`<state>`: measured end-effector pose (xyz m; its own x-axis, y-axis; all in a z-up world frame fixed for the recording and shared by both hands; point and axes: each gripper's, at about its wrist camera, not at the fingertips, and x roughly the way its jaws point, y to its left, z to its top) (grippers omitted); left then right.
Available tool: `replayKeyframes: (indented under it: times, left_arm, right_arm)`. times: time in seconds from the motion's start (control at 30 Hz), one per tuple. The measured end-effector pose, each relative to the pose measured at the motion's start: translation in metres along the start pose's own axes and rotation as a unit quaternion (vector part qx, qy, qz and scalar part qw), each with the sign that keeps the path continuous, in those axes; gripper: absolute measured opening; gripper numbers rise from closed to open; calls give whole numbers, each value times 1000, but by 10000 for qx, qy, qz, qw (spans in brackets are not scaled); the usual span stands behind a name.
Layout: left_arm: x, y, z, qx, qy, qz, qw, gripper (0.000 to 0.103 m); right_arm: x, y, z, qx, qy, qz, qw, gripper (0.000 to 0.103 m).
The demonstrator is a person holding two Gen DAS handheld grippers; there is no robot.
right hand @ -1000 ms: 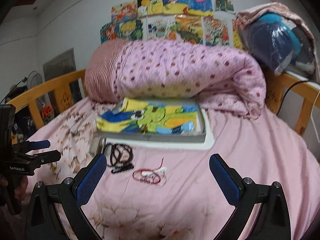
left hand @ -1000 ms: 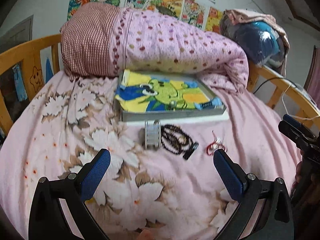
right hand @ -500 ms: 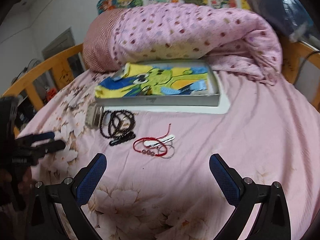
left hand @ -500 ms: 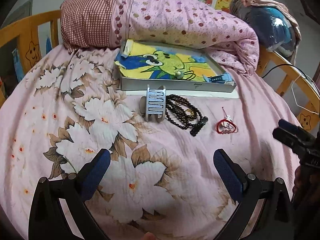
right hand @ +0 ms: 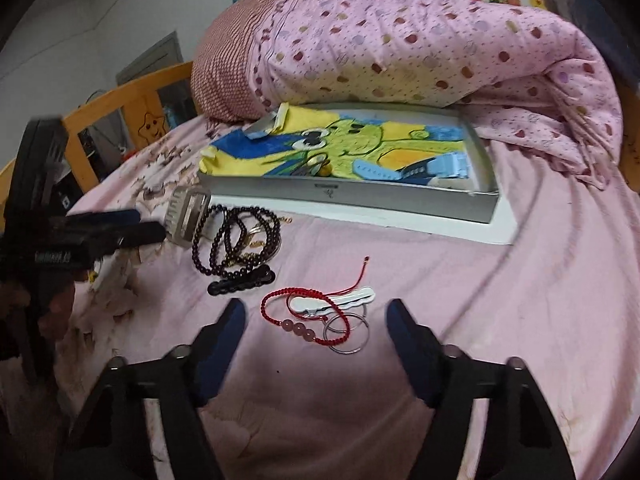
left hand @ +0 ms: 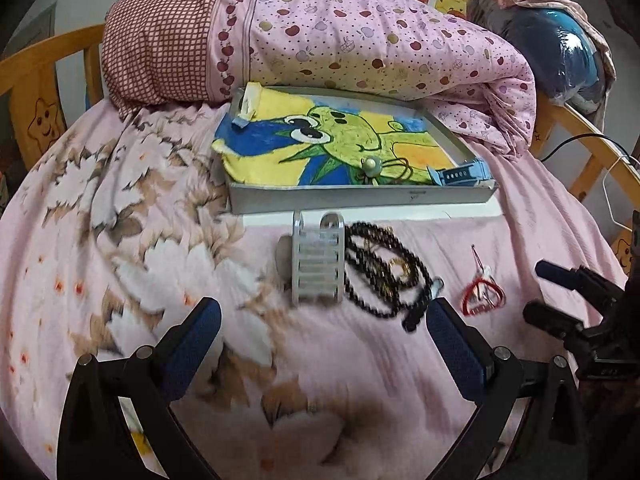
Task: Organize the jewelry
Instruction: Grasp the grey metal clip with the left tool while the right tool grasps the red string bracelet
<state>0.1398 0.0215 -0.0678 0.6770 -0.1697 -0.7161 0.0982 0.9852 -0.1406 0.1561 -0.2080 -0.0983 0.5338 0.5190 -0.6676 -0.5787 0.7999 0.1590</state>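
Glossy dark beads (right hand: 236, 240), braided red cord (right hand: 280, 294), matt cloth bedsheet (right hand: 520, 320).

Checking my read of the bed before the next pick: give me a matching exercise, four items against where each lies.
Items:
1 red cord bracelet
2 dark bead strand
3 blue watch
4 silver band

Places:
A inside the grey tray
B ahead of the right gripper, whose jaws are closing
C leftmost on the sheet, before the tray
D between band and bracelet

Pairs: 1-B, 2-D, 3-A, 4-C
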Motion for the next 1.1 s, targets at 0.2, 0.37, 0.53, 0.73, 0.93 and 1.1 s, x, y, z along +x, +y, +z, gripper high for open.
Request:
replayKeyframes:
  times: [0.2, 0.37, 0.53, 0.73, 0.93, 1.1]
  left_arm:
    - [18, 1, 15, -53, 38, -30, 10000, 77]
    - [29, 3, 21, -153, 109, -31, 9998, 56]
    - [36, 4, 21, -169, 216, 32, 9996, 26]
    - [33, 1, 19, -108, 180, 37, 9998, 26]
    - [23, -8, 10, -2, 176, -2, 9998, 26]
    - [9, -14, -1, -56, 192, -80, 9998, 26]
  right_arm:
    - [21, 4, 0, -132, 141, 131, 9997, 65]
    - [33, 7, -2, -158, 348, 177, 9991, 56]
    - [32, 15, -5, -207, 396, 212, 9988, 35]
    - [35, 23, -8, -321, 497, 335, 9977, 32]
    - [35, 32, -12, -415, 673, 416, 9960, 32]
    - [28, 41, -17, -544, 787, 394, 9946, 14]
